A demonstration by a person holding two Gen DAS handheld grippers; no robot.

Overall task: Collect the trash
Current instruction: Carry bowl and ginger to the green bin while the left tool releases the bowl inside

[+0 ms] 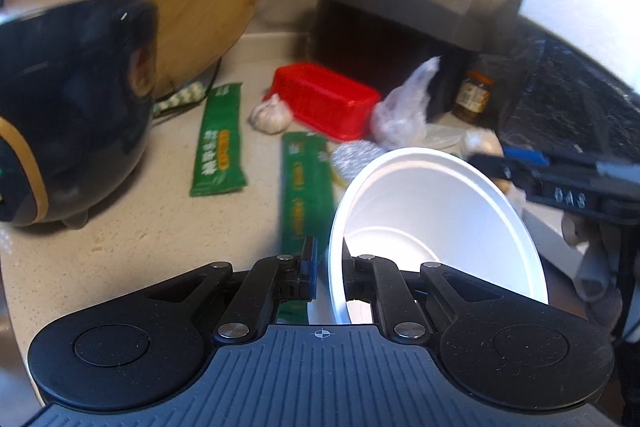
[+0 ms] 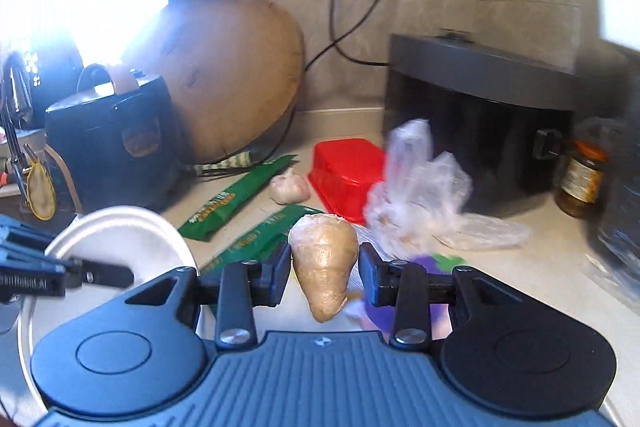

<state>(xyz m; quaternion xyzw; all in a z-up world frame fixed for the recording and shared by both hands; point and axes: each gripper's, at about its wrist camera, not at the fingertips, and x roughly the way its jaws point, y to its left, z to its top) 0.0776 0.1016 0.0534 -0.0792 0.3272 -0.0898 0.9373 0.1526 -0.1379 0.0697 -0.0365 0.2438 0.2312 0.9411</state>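
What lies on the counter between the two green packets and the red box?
A garlic bulb lies there, beside the red box and just past the green packets. Both wrist views show it.

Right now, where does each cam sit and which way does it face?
Left wrist: on the left gripper, facing the back wall across the counter; its fingers pinch the bowl rim; the right gripper enters at right.
Right wrist: on the right gripper, facing the same wall; its fingers flank a ginger root; left gripper at left.
Shared: bowl, red box, green packets.
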